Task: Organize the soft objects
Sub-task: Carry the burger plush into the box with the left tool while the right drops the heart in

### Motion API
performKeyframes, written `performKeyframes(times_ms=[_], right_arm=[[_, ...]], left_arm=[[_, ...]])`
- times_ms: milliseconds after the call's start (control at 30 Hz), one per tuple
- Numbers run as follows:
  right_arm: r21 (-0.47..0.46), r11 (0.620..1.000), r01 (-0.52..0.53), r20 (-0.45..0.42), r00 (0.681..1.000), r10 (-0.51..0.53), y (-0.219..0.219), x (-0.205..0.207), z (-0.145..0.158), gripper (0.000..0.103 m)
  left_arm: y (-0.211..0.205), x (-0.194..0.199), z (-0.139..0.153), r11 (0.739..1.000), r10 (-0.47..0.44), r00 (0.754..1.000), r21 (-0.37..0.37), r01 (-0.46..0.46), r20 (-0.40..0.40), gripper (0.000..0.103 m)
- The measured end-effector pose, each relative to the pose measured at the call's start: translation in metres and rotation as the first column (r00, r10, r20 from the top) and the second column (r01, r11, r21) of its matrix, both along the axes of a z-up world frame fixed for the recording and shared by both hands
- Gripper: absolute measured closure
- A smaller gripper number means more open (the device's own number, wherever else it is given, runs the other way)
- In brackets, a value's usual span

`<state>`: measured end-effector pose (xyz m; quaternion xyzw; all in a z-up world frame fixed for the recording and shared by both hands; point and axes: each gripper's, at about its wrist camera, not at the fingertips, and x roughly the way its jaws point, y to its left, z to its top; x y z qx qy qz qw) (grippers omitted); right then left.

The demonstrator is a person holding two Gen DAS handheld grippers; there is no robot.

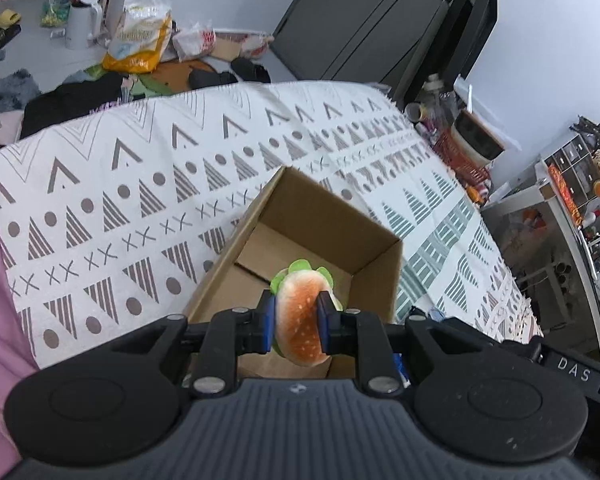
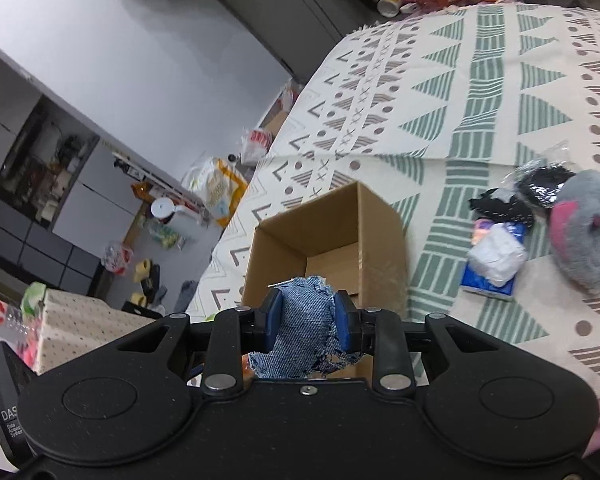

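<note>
An open cardboard box (image 1: 340, 216) (image 2: 376, 216) sits on a patterned cloth. My left gripper (image 1: 297, 314) is shut on a soft toy hamburger (image 1: 302, 316) with green lettuce edges, held over the box's open top. My right gripper (image 2: 306, 318) is shut on a frayed blue denim piece (image 2: 304, 332), held above the box's near rim. On the cloth to the right lie a grey and pink plush toy (image 2: 584, 232), a black fabric item in clear wrap (image 2: 532, 196) and a white and blue packet (image 2: 494, 260).
The patterned cloth (image 1: 140, 184) (image 2: 480, 92) covers the bed-like surface. Beyond its far edge, bags, slippers and clothes litter the floor (image 1: 140, 36). A red basket and bottles (image 1: 464, 148) stand by the right edge. A dotted box (image 2: 84, 328) sits at left.
</note>
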<state>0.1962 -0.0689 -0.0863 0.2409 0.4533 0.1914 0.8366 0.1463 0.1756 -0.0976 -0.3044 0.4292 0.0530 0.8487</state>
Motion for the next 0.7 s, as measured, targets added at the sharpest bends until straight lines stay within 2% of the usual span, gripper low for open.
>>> performKeyframes(times_ms=[333,533,633,700], right_arm=[[-0.055,0.998,-0.009,-0.034,0.999,0.007,0.026,0.009,-0.018,0.074],[-0.073,0.997,-0.022,-0.056,0.998,0.018,0.038,0.011,-0.025,0.074],[-0.076,0.997,-0.034,-0.077,0.997,0.028,0.043,0.013,-0.027,0.069],[-0.081,0.996,-0.036,-0.086,0.996,0.029,0.045,0.014,-0.029,0.068]], left_arm=[[0.009,0.014,-0.024,1.0,-0.019,0.997,-0.021,0.018,-0.07,0.082],[0.016,0.015,-0.025,1.0,-0.009,0.996,-0.013,0.008,-0.085,0.079],[0.022,0.017,-0.023,1.0,0.003,0.993,-0.011,-0.004,-0.115,0.072],[0.025,0.015,-0.019,1.0,0.013,0.994,-0.006,-0.013,-0.105,0.061]])
